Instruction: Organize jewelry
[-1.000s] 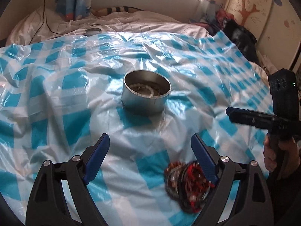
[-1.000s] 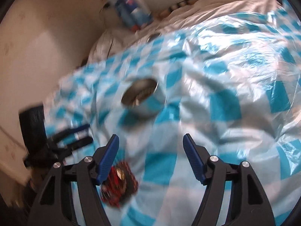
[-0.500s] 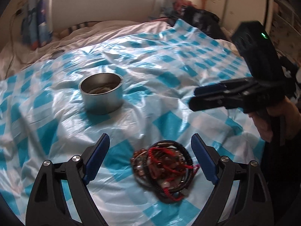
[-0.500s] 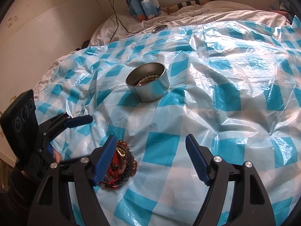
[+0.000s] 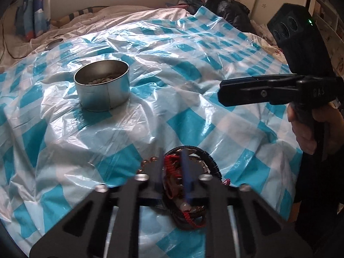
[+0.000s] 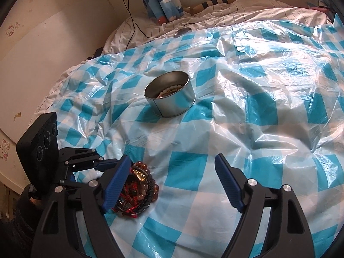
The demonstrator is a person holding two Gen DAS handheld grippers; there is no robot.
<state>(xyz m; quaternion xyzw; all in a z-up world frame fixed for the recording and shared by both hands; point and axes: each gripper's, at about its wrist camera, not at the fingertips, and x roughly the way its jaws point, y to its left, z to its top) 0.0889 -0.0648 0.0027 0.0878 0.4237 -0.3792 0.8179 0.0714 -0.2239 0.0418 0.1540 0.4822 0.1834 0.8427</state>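
A tangled pile of bracelets (image 5: 209, 161) (image 6: 139, 185), red cord, black braid and brown beads, lies on the checked sheet close in front. My left gripper (image 5: 172, 159) is closing on it, and its blue fingers press red strands between them. In the right wrist view the left gripper (image 6: 107, 163) reaches into the pile from the left. A round metal tin (image 5: 105, 92) (image 6: 174, 101) with pale beads inside stands farther back. My right gripper (image 6: 173, 159) is opening, with nothing between its fingers, just right of the pile. From the left wrist it (image 5: 222, 93) shows side-on.
A crinkled blue-and-white checked plastic sheet (image 6: 258, 111) covers the bed. A small round grey disc (image 6: 182, 31) lies on the white bedding behind it, beside a black cable (image 6: 133, 23). A black bag (image 5: 225, 6) sits at the far right. A hand (image 5: 305, 129) grips the right tool.
My left gripper swung over to the bracelet pile, sank onto it and went from wide open to closed on its strands. The right gripper stayed put and spread slightly wider.
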